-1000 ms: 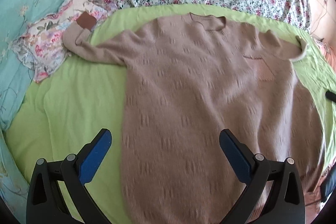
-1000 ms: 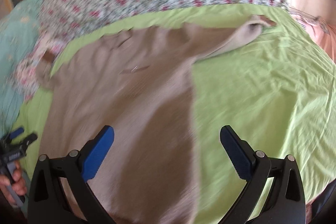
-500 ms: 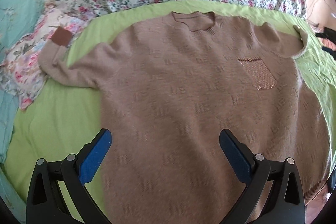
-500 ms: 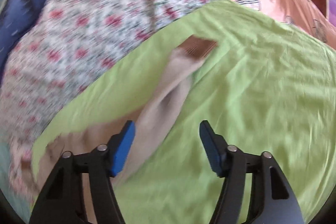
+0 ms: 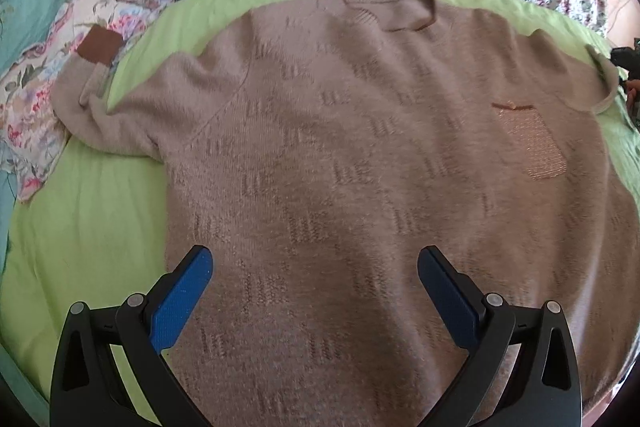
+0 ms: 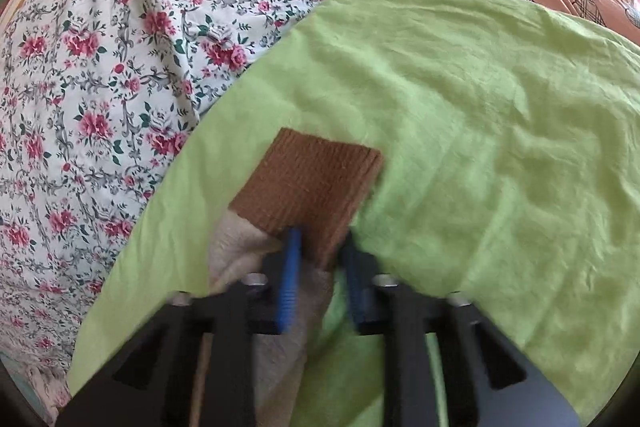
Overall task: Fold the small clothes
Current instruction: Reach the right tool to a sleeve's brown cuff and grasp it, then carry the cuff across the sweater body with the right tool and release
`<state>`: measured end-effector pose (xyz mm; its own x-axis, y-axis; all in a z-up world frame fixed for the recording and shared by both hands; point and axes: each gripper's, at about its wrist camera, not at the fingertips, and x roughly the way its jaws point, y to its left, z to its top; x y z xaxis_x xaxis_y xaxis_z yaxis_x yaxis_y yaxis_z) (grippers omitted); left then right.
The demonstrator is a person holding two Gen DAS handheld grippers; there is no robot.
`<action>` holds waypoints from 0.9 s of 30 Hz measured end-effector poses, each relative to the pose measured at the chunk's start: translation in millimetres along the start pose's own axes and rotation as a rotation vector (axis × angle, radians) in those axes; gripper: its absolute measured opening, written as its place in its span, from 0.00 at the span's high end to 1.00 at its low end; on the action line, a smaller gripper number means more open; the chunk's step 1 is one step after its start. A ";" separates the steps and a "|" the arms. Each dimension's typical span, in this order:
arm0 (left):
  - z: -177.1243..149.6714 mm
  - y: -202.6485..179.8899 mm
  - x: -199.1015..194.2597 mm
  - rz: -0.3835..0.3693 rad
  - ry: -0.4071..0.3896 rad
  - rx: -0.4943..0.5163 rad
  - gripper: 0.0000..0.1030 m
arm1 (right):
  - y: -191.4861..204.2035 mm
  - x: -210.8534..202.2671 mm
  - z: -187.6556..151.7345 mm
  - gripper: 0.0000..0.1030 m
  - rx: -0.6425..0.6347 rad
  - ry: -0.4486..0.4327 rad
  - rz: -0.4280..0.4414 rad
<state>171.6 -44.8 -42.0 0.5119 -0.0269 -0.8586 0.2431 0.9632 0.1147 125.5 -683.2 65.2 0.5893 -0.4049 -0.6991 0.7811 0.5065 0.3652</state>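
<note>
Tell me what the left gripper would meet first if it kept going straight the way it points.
Most likely the body of the tan sweater, spread flat on the green sheet. The left gripper hangs open above it, nothing in between; how far above is unclear.

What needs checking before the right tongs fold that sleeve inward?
1. Right tongs shut on the dark brown ribbed cuff: ok; they have just closed on it.
2. Left tongs open, clear above the tan knitted sweater: ok.
3. Sweater body flat on the lime green sheet: ok.
4. Other sleeve straightened: not ok, doubled back onto floral fabric.
5. Grip catches cuff only, not sheet: cannot tell.
</note>
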 end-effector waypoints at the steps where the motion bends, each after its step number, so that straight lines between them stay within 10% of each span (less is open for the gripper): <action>1: -0.6 -0.9 0.6 -0.002 0.002 -0.003 0.00 | 4.4 -1.7 -0.3 0.92 -0.007 -0.006 0.018; 10: -9.8 -5.8 -2.5 -0.064 0.000 -0.033 0.00 | 112.8 -78.2 -66.6 0.93 -0.255 0.017 0.343; 18: -19.2 10.8 -17.4 -0.092 -0.026 -0.083 0.00 | 235.4 -117.6 -212.2 0.93 -0.472 0.276 0.644; 27: -21.8 39.7 -14.2 -0.144 -0.027 -0.168 0.00 | 318.2 -84.2 -380.8 0.93 -0.583 0.549 0.729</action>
<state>156.1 -0.3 -36.1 0.5039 -0.1721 -0.8464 0.1757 0.9799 -0.0946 245.9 -198.1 6.2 0.5864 0.4629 -0.6647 -0.0239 0.8302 0.5570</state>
